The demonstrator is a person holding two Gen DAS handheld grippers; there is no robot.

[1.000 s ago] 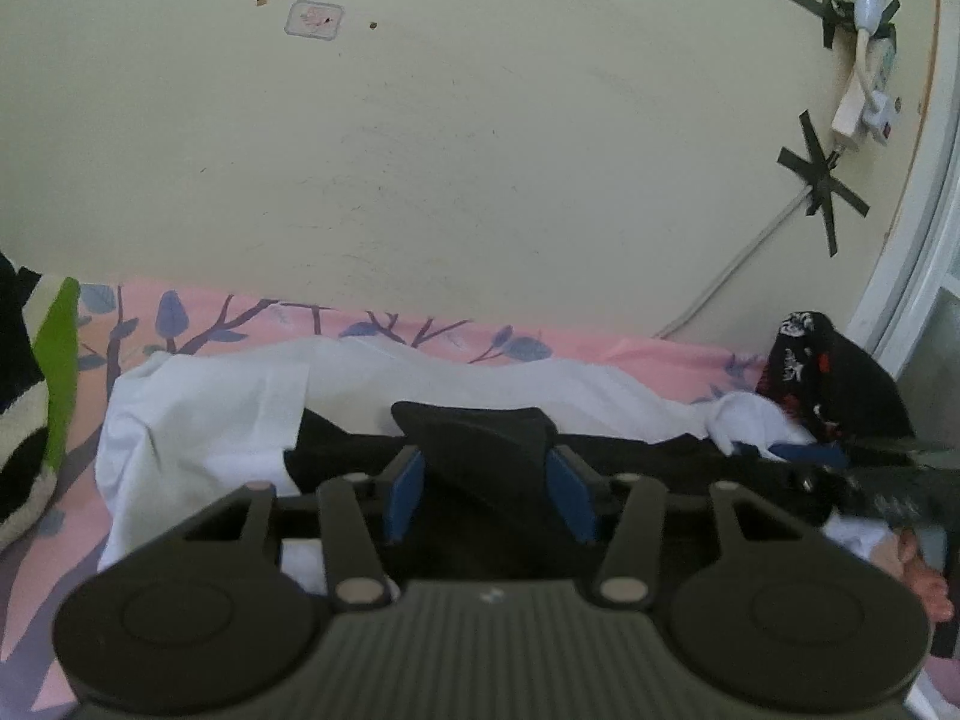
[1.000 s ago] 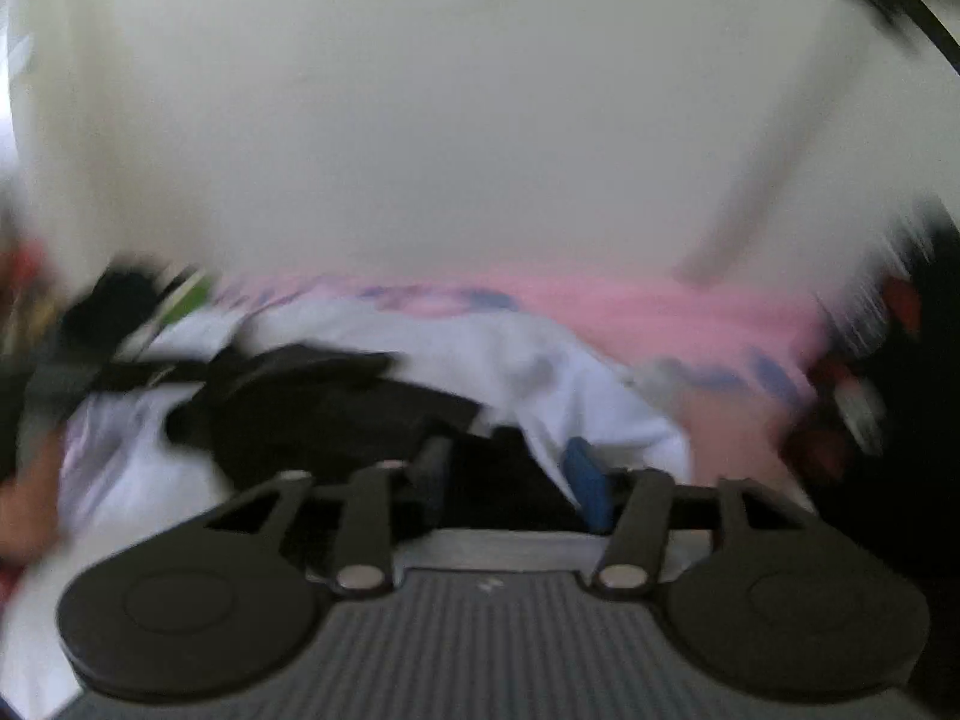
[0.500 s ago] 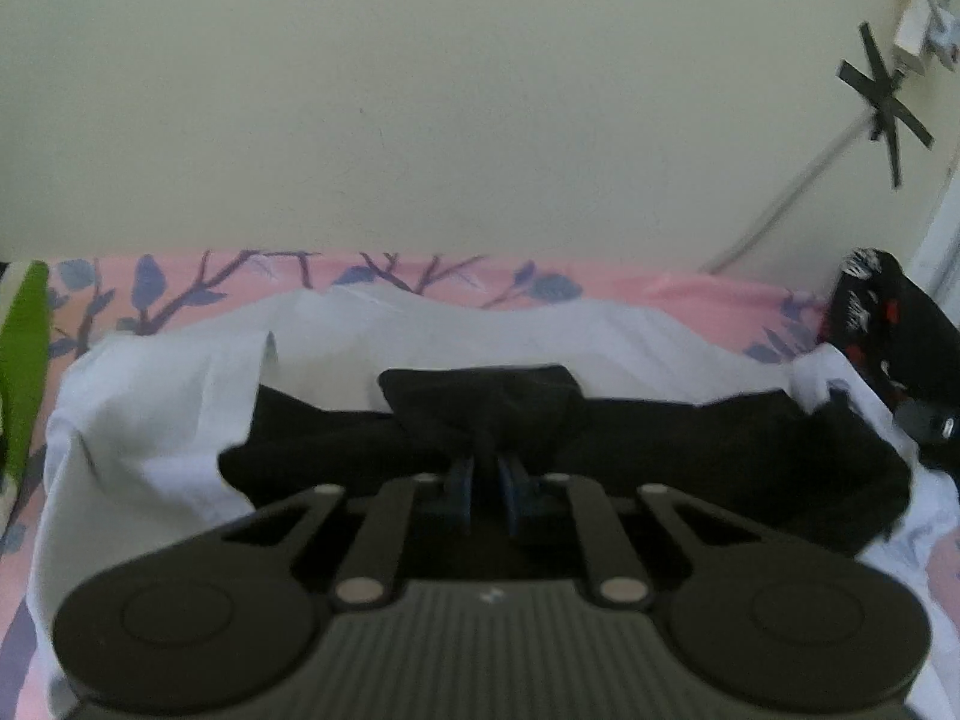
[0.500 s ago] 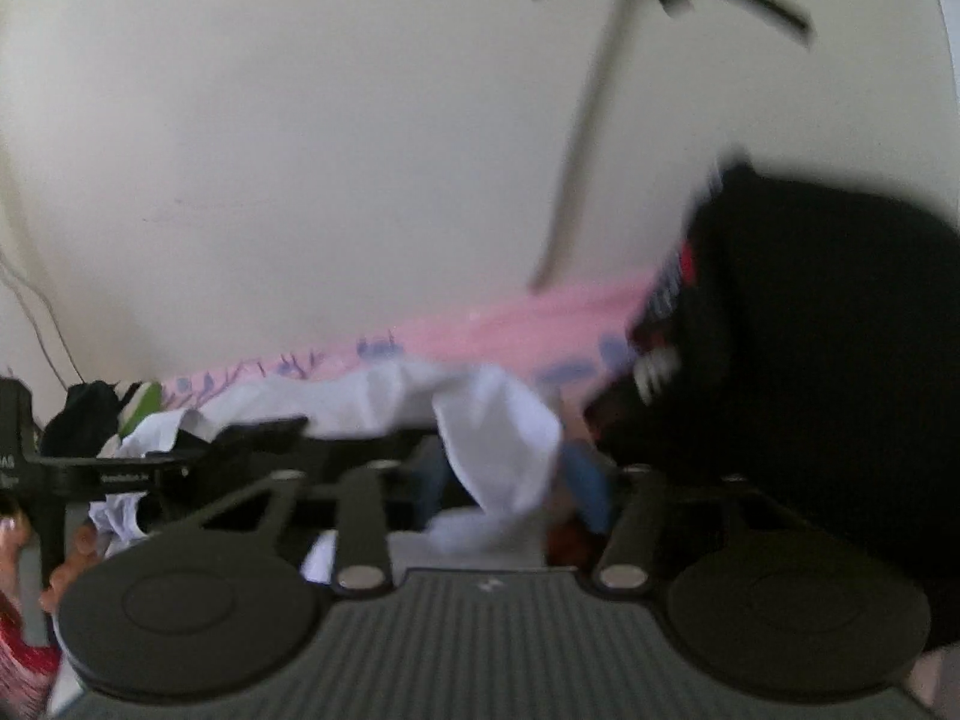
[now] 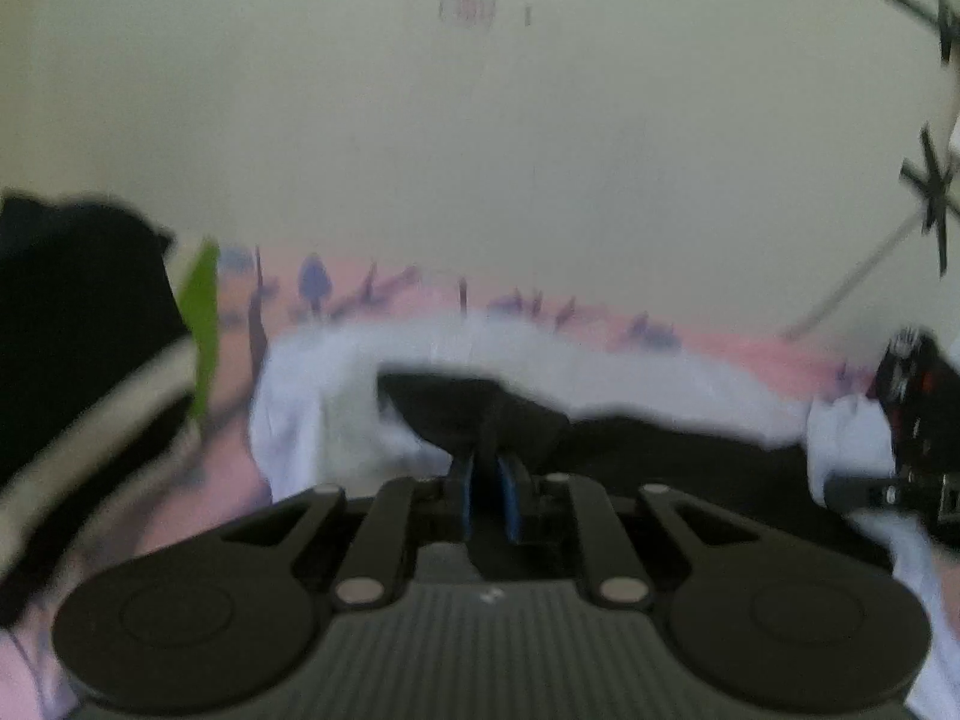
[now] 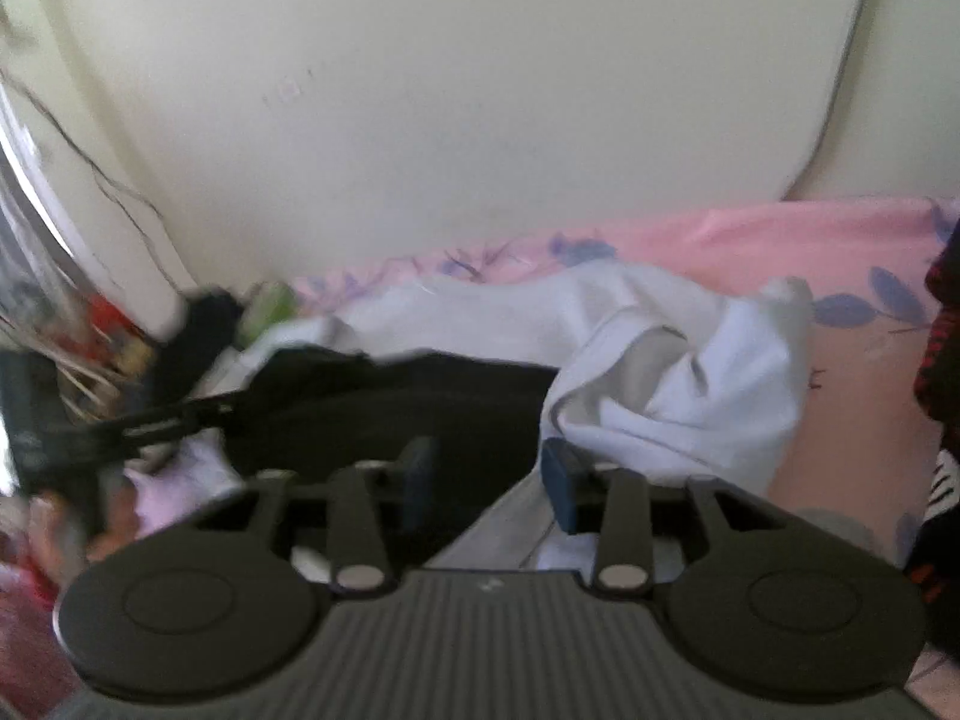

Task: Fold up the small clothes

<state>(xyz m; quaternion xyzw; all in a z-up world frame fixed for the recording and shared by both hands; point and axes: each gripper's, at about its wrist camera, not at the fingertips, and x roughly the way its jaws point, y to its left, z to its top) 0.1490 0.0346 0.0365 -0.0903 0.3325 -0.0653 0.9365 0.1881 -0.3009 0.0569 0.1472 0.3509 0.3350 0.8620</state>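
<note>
A small black garment (image 5: pixel 480 414) lies on a white cloth (image 5: pixel 630 372) spread over the pink bed. My left gripper (image 5: pixel 487 498) is shut on a raised fold of the black garment, blue pads close together. In the right wrist view the black garment (image 6: pixel 420 408) stretches across the middle, with the bunched white cloth (image 6: pixel 690 372) to its right. My right gripper (image 6: pixel 489 480) is open, its blue pads wide apart, over the black garment's near edge and the white cloth. The left gripper also shows in the right wrist view (image 6: pixel 150 426), at the garment's left end.
The pink floral bed sheet (image 6: pixel 840 252) runs along a cream wall. A black, white and green striped item (image 5: pixel 90 390) lies at the left. A dark red-patterned garment (image 5: pixel 918 384) sits at the right, also at the right edge of the right wrist view (image 6: pixel 942 348).
My left gripper, open around a fold a second ago, has shut on the black garment and shifted right. My right gripper has swung left, away from the dark patterned garment, back toward the black garment.
</note>
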